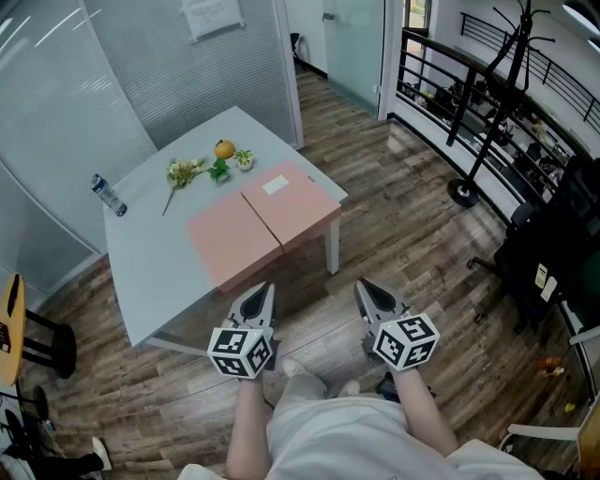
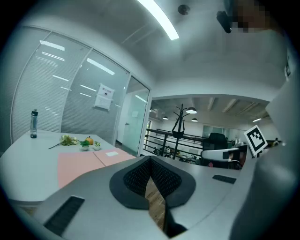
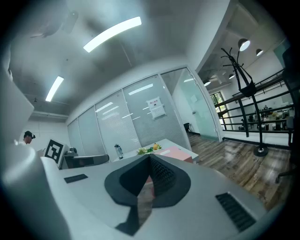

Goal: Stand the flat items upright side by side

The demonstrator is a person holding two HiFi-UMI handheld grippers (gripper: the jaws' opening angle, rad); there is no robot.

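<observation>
Left tool (image 1: 266, 292) and right tool (image 1: 364, 289) both closed, empty. Two flat pink rectangular boards (image 1: 232, 242) lie touching on the white bench (image 1: 141, 262), far side.

We list: wall notice (image 1: 213, 16), cropped by the top edge; white label (image 1: 275, 186) on the right-hand pink board (image 1: 298, 211), print too small to read; greenery (image 1: 185, 172) beside the orange (image 1: 224, 149), kind indistinct.

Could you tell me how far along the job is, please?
Nothing done yet: the left pink folder and right pink folder lie flat on the table. Nothing in hand: left gripper and right gripper are shut, empty, short of the table. Left: stand both upright side by side.
</observation>
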